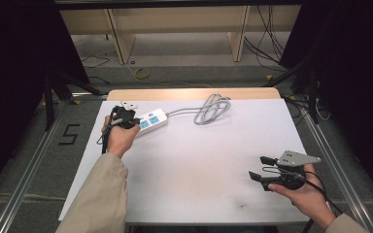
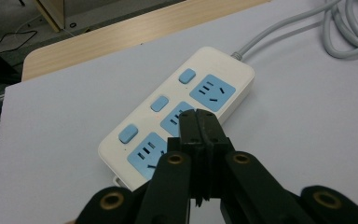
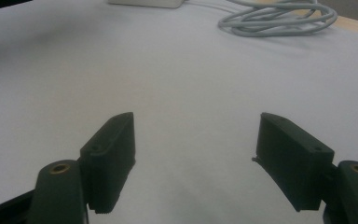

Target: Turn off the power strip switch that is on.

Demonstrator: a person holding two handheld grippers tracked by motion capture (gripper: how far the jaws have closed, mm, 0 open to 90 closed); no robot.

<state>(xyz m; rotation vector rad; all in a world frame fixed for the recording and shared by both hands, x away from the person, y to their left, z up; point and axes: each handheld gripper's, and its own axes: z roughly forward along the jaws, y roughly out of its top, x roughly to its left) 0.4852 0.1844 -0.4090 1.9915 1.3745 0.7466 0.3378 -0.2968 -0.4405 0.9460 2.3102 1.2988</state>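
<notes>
Floor mark [image 1: 69, 134]: a dark figure that reads "5", laid on the grey floor to the left of the table [image 1: 189, 194], just outside its left rail.
Power strip [image 2: 177, 112]: no readable lettering or brand on its white body, blue sockets or blue switches; it lies at the far left part of the table.
Table: its white surface carries no print.
Grey cable [image 1: 212, 108]: no readable marking; it lies coiled on the table's far side.

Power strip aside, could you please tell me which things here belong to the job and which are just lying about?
In the job:
power strip
left gripper, shut, over its sockets

Lying about:
coiled cable
right gripper, open over bare table
</notes>
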